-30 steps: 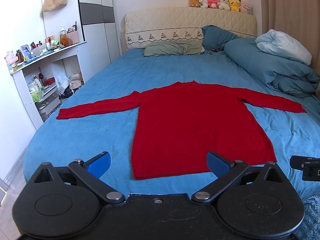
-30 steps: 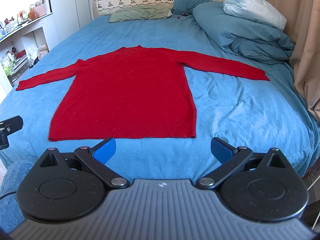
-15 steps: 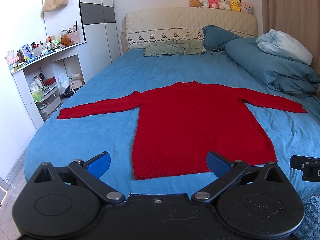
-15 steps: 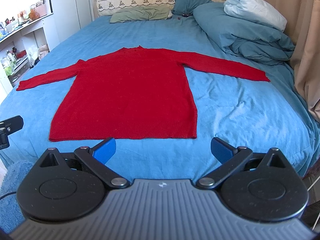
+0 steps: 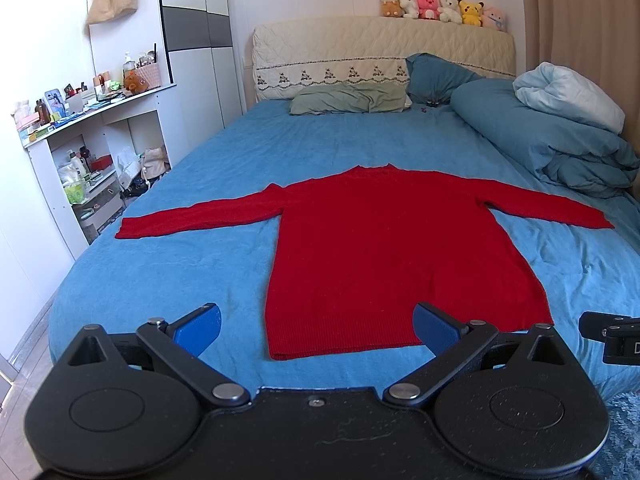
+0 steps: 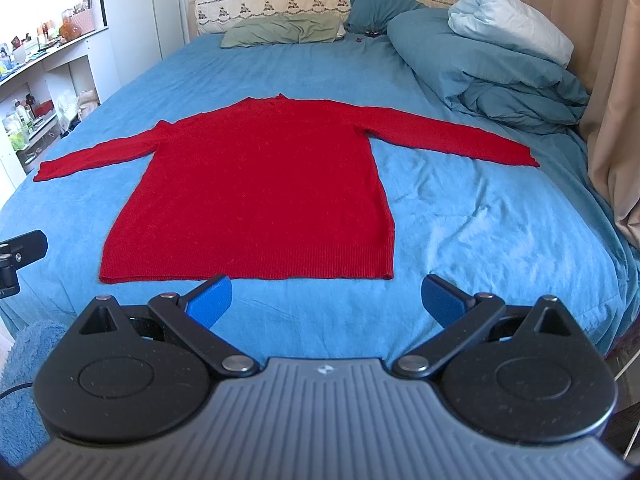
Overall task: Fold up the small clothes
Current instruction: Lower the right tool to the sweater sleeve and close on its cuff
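A red long-sleeved sweater [image 5: 384, 248] lies flat on the blue bed [image 5: 200, 264], both sleeves spread out sideways, hem toward me. It also shows in the right wrist view [image 6: 260, 196]. My left gripper [image 5: 318, 330] is open and empty, held at the foot of the bed just short of the hem's left part. My right gripper [image 6: 326, 300] is open and empty, just short of the hem's right part. The right gripper's edge shows at the far right of the left wrist view [image 5: 612, 336].
A folded blue duvet [image 5: 560, 144] and pillows [image 5: 352, 98] lie at the head and right side of the bed. White shelves with clutter [image 5: 80, 152] stand to the left. A curtain [image 6: 608, 80] hangs on the right. Plush toys [image 5: 440, 4] line the headboard.
Both grippers have drifted very slightly forward toward the hem. The sweater has not moved.
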A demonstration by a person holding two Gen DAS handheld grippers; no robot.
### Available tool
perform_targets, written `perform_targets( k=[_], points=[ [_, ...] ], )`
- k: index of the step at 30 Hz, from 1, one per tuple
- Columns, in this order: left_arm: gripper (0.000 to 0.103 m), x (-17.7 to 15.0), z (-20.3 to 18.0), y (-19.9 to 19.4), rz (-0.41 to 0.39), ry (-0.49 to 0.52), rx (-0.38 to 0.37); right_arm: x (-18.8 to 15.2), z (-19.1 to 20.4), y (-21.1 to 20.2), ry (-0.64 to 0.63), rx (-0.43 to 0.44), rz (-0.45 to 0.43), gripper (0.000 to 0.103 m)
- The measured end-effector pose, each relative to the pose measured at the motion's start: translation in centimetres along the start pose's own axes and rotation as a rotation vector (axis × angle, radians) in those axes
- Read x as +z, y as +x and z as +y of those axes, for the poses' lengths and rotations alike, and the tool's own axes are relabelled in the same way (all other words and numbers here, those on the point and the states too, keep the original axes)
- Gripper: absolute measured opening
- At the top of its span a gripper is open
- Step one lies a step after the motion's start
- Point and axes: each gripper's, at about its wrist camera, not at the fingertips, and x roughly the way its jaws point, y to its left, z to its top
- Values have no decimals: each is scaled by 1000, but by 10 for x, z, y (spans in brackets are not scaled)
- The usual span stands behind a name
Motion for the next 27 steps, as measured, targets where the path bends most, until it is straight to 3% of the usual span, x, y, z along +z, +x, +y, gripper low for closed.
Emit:
perform_targets(
  k=[8,16,22,27],
  points=[
    [103,9,-2,-3,-6,-1,-4,5,-1,-7,13,2,-15,103],
    [103,78,-21,24,-83,13,-50,50,-40,7,100,-52,-83,103],
    [103,143,-55,93,-102,36,-111,101,-91,58,181,-137,-126,103],
    [103,189,-96,187,-95,69,-160,137,-145,141,264,-227,-137,103]
  ],
)
